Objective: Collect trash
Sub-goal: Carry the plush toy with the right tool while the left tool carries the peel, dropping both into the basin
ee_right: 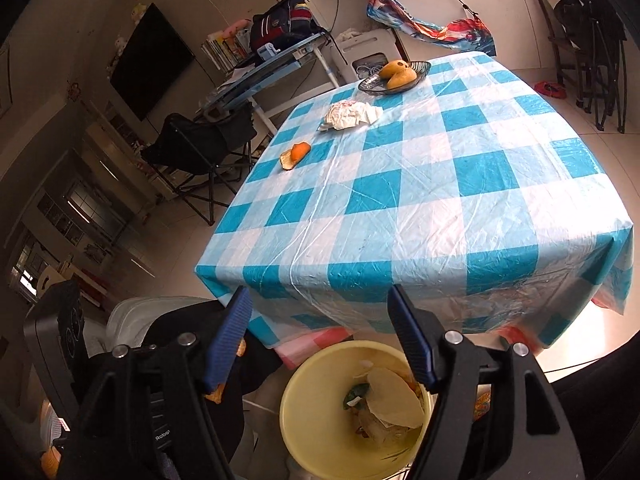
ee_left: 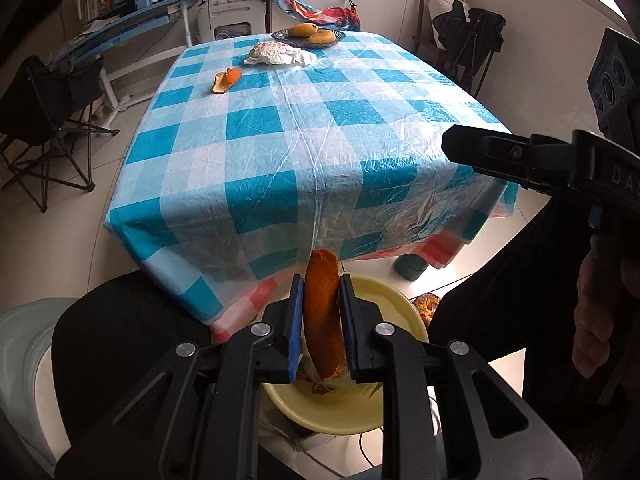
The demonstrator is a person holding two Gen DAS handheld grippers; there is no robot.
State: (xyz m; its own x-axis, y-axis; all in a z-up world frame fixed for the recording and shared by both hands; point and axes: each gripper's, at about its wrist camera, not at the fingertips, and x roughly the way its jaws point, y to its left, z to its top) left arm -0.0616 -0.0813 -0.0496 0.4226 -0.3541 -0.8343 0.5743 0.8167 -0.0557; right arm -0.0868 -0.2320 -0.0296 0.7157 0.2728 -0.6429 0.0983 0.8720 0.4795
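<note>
We see a blue-and-white checked tablecloth (ee_right: 420,184), an orange peel (ee_left: 227,80) far left, and a pale yellow bin (ee_right: 304,412) near.

Both views sit low at the near edge of the table (ee_left: 304,132), just off its corner, and look forward across the checked cloth toward the far wall. The left wrist view faces almost straight along the table, with the yellow bin (ee_left: 400,308) close beneath its fingers. The right wrist view sits a little further right and higher, tilts to the left, and looks down into the same bin (ee_right: 304,384). Both share the tabletop, the fruit plate (ee_left: 308,36) (ee_right: 394,74) at its far end, and the bin.
</note>
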